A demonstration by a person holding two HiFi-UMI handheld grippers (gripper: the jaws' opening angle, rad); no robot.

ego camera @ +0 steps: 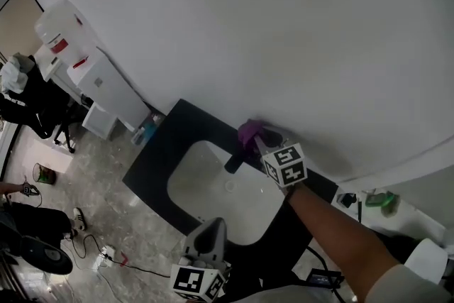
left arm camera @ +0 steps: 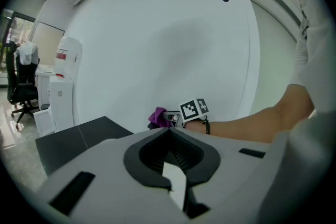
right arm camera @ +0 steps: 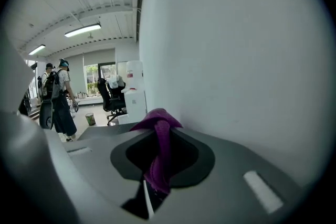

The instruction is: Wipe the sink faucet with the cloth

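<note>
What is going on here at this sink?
A person works at a white sink set in a black counter, a gripper in each hand. The right gripper is shut on a purple cloth, held at the faucet by the wall. The left gripper is shut and empty, near the sink's front edge.
</note>
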